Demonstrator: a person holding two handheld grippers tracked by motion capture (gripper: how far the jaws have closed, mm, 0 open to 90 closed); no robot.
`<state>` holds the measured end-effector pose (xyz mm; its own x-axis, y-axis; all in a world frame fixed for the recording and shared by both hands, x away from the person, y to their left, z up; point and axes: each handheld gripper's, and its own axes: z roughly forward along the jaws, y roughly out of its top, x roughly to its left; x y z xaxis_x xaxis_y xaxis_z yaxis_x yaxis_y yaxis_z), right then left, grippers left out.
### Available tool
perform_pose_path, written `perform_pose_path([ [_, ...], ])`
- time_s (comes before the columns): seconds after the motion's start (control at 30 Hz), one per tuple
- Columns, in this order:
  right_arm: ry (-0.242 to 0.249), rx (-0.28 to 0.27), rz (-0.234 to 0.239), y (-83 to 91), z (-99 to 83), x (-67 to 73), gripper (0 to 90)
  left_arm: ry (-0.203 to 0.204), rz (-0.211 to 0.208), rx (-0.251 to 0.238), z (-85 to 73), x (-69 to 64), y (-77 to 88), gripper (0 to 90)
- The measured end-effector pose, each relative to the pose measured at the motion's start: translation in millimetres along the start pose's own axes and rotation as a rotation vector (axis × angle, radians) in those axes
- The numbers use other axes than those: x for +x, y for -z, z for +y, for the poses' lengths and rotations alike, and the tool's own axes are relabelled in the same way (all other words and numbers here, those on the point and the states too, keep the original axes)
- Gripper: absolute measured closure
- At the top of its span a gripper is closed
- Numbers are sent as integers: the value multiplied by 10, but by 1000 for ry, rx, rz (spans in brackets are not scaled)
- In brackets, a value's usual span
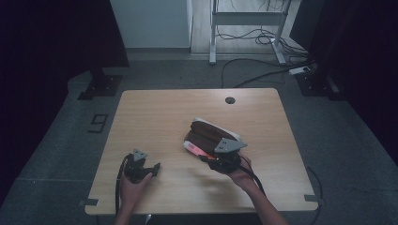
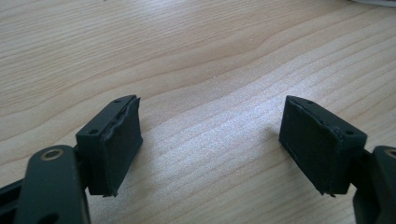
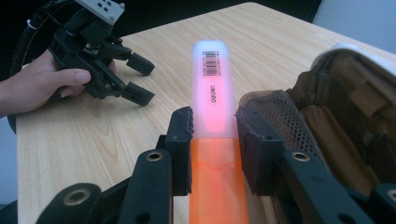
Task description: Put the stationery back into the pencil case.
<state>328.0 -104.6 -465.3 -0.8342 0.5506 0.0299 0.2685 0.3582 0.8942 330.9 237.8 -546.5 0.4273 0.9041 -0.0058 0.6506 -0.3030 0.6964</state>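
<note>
the high view looks forward and down from above the near edge, taking in the whole table (image 1: 155, 112). the left gripper view sits close over bare wood, looking along the tabletop. the right gripper view looks left across the table; it shares the left gripper (image 3: 135, 79) (image 1: 152, 167) with the high view.

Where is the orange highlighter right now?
The orange highlighter is clamped between the right gripper jaws, just left of the open brown pencil case in the right gripper view; in the high view it sits right of table centre.
</note>
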Motion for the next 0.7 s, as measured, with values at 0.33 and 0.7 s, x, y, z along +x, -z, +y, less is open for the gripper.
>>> perform_pose_path([
  [0.33,-4,-6,-15,52,89,-99,657,0,0,0,0,0,0,206],
  [0.7,-19,-13,-22,91,100,-218,657,0,0,0,0,0,0,206],
])
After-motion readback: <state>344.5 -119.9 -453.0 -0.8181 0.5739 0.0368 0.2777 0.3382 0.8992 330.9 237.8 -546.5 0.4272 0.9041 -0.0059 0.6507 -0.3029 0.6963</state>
